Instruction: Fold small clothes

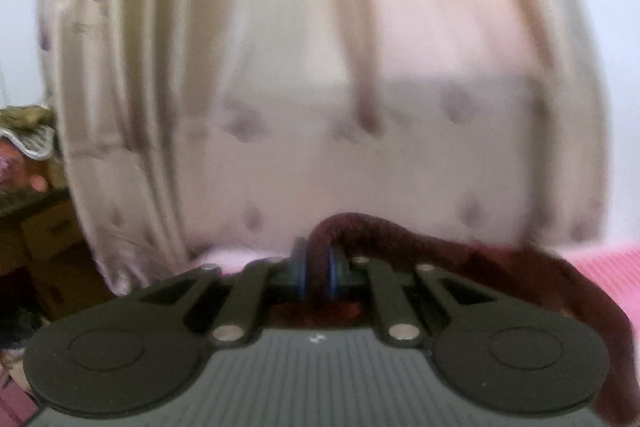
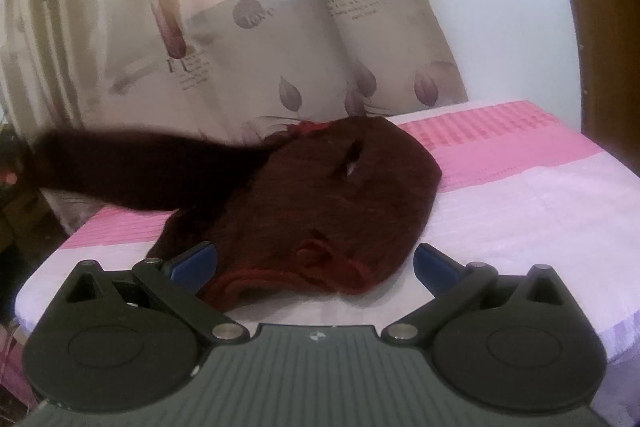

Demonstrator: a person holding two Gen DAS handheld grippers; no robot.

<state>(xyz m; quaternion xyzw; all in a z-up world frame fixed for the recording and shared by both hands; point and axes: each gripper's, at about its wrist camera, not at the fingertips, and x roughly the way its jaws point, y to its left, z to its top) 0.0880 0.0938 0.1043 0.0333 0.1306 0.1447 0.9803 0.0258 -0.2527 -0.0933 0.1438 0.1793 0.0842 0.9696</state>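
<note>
Left gripper pinching sweater sleeve; right gripper spread wide, empty. Carry sleeve toward 3 o'clock, lay flat.

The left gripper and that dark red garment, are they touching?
Touching. In the left wrist view the left gripper has its blue pads closed on a strip of the dark red garment, which trails off to the right.

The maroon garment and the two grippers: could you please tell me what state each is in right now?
Maroon garment: body lying crumpled on the bed, one long end lifted off to the left.
Left gripper: shut on the garment's lifted end.
Right gripper: open, its fingers either side of the garment's near edge.
Bed: covered with a pink and lilac sheet.
Curtain: drawn, hanging behind the bed.
</note>
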